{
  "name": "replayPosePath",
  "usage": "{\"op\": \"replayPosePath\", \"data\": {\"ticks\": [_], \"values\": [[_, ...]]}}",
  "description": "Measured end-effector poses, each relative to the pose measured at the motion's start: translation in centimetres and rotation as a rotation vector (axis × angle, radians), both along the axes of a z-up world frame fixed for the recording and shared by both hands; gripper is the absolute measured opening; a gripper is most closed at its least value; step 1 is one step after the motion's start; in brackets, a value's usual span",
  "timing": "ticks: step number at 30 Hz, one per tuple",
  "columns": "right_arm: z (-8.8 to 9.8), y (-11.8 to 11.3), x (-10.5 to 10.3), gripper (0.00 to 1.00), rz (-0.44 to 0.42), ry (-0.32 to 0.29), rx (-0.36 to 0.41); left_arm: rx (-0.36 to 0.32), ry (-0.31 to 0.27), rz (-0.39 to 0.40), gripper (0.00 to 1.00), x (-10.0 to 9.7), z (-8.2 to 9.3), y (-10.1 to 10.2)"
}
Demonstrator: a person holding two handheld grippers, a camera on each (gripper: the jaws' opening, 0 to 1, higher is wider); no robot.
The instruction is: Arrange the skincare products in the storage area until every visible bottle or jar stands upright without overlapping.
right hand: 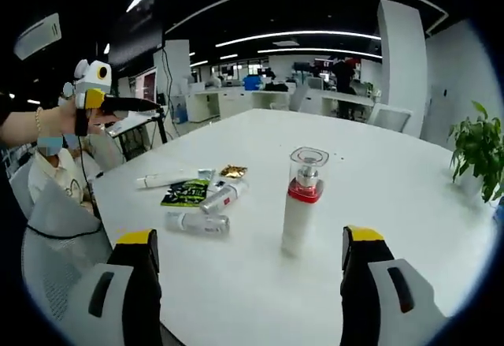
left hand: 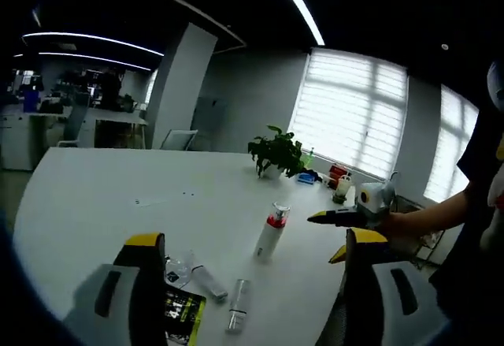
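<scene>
left gripper [left hand: 248, 299]: fingers released, nothing held | right gripper [right hand: 250, 283]: fingers released, nothing held | pump bottle [right hand: 302, 201]: upright on table [right hand: 378, 173] | tubes [right hand: 209, 212]: lying flat beside green packet [right hand: 186, 194]

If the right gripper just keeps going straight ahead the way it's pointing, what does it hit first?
Most likely the upright pump bottle, the white one with the red collar and clear cap. It stands on the white table between the open jaws of the right gripper, slightly right of centre. How far ahead it stands is hard to judge.
</scene>
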State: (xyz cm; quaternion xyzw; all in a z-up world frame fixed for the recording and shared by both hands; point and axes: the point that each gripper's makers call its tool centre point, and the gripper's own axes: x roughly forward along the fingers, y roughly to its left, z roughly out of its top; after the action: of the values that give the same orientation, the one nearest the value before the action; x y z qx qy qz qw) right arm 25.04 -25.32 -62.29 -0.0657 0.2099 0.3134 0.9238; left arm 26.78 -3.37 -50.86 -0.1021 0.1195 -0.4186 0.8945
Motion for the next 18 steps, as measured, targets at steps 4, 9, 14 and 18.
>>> {"op": "replayPosePath", "data": {"ticks": [4,9,14,18], "values": [[0.6,0.8,-0.7,0.96,-0.001,-0.002,0.022,-0.016,-0.02,0.017,0.86,-1.1,0.9,0.8],[1.5,1.1,-0.5,0.96,-0.01,-0.01,0.048,0.003,-0.026,0.053,0.85,-1.5,1.3,2.1],[3.5,1.8,0.2,0.97,-0.003,-0.032,0.048,-0.073,-0.063,0.084,0.86,-1.5,4.6,3.4],[4.6,2.2,0.2,0.97,0.002,-0.046,0.042,-0.069,-0.094,0.087,0.85,-2.0,6.0,3.7]]}}
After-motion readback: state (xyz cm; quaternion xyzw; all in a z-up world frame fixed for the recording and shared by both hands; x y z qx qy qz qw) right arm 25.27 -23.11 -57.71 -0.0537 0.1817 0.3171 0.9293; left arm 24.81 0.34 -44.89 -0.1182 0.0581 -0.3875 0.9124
